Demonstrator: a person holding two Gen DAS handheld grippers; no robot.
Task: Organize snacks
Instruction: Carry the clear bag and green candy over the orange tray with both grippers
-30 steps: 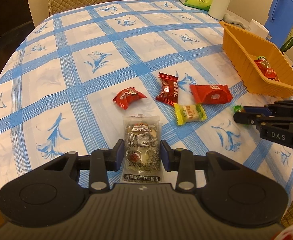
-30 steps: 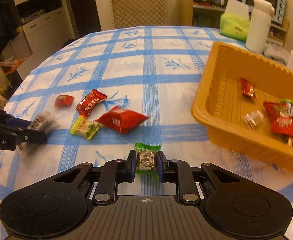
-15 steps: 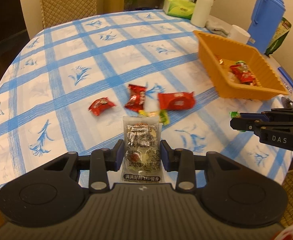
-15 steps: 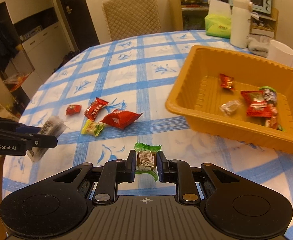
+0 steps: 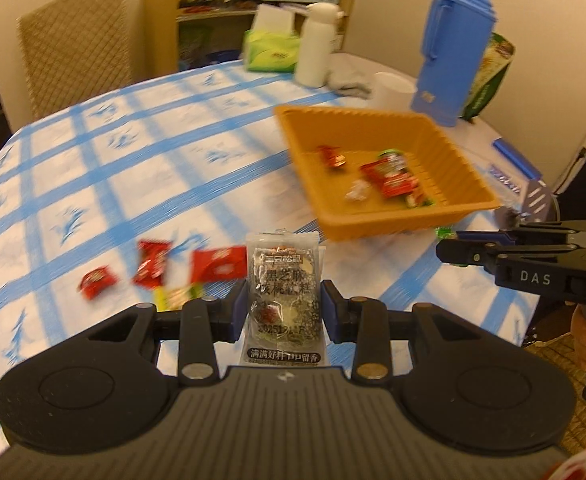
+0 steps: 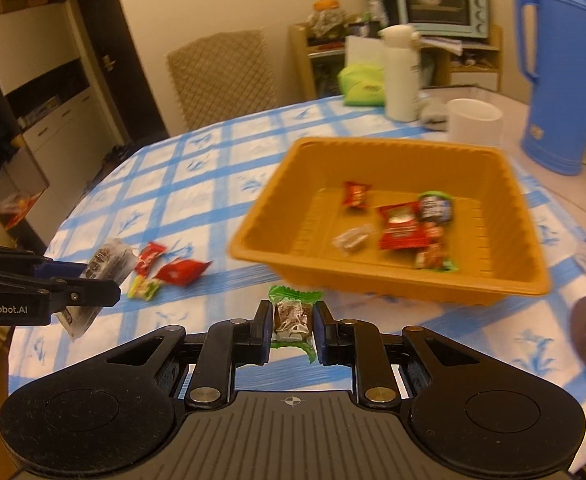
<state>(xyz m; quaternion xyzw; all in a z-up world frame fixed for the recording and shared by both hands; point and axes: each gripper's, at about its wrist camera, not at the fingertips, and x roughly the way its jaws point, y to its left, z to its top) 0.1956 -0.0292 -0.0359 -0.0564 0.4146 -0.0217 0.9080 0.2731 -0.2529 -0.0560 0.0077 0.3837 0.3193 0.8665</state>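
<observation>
Both claws are clamped on light, crinkly, slippery wrappers, best pinched across the flat middle. Left gripper (image 5: 284,312), jaws partway apart, holds the clear sesame packet (image 5: 283,292) above the tablecloth (image 5: 133,160); right gripper (image 6: 292,330), nearly closed, pinches the small green-wrapped candy (image 6: 293,316) just before the orange tray (image 6: 373,152).

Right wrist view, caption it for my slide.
Right hand-held gripper carrying a green-wrapped candy toward the orange plastic tray.

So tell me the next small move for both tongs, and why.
Probably carry both on over the orange tray and release: the left tongs grip a clear packet, the right tongs a green candy, both short of its near rim.
</observation>
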